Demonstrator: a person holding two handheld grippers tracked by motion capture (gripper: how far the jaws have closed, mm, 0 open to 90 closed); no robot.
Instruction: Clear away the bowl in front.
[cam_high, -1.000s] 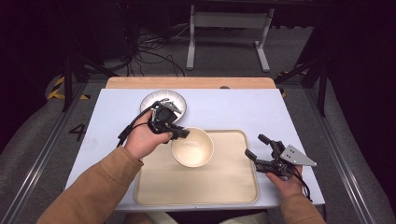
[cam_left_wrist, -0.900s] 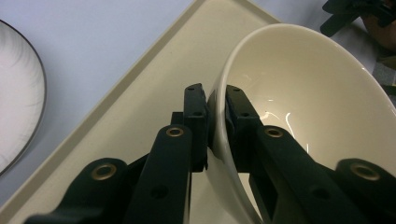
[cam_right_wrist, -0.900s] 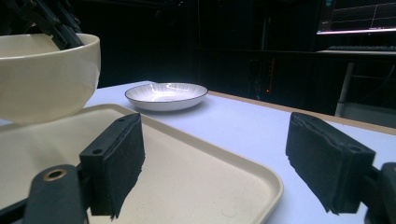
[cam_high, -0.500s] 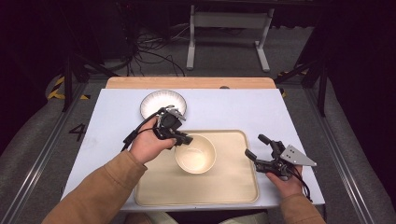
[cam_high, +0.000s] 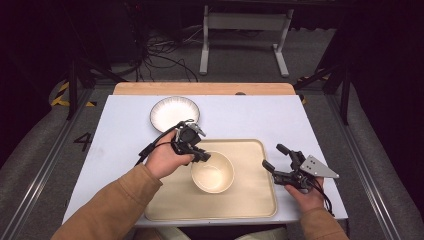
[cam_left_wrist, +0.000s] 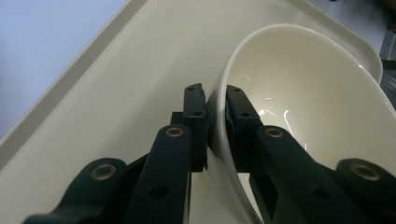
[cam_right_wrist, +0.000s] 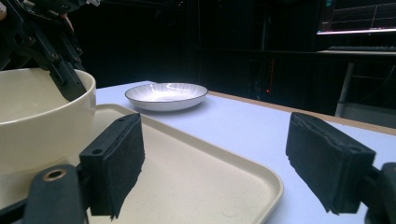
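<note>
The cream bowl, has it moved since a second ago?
Yes. The cream bowl has come toward the person, farther from the striped plate, held by the left tool.

Left tongs clamped shut, angled down, right tongs wide open, seemingly resting low

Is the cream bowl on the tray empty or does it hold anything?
Empty. The cream bowl shows a bare glossy inside, seen from above and along the left gripper, whose jaws pinch its rim over the tray.

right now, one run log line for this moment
left gripper: shut on bowl rim | bowl: over tray | right gripper: open, empty | plate: on table
</note>
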